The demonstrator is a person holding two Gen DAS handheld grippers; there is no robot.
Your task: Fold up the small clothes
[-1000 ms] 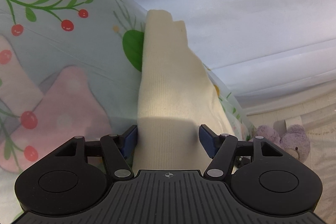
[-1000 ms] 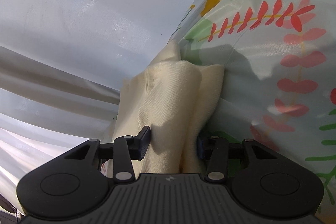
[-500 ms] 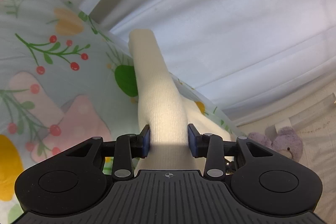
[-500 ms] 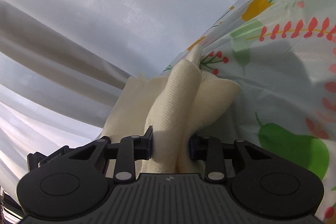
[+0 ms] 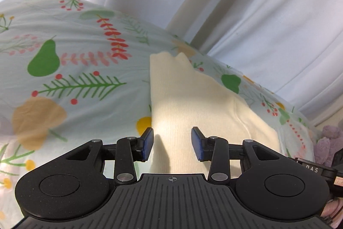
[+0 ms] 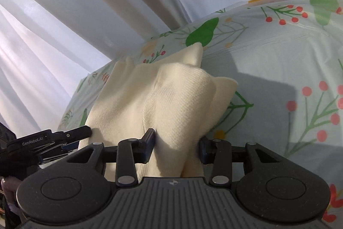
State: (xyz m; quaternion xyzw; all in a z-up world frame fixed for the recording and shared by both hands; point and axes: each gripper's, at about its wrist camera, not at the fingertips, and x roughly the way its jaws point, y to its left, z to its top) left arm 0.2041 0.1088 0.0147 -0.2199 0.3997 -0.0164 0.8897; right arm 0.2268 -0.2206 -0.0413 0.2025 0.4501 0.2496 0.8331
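A cream knit garment (image 5: 193,104) lies on the floral bedspread (image 5: 75,61), folded into a thick band with a corner pointing away. My left gripper (image 5: 172,143) stands over its near end. Its jaws are opening, with the cloth between the blue pads and no pinch showing. In the right wrist view the same garment (image 6: 171,96) bunches into a raised ridge. My right gripper (image 6: 178,143) straddles that ridge, and its jaws are opening too, with the cloth still filling the gap. One of the left gripper's fingers (image 6: 79,133) lies against the garment's left edge.
White curtains (image 5: 268,14) hang close behind the bed. A purple plush toy (image 5: 328,138) sits past the bed's right edge. The bedspread (image 6: 278,57) stretches wide to the right of the garment. A hand shows at the lower left (image 6: 8,188).
Both grippers have swung across the bed with the garment. Half a second ago each pinched a narrow ridge of cloth; now both jaws stand wider and the cloth has spread out flatter.
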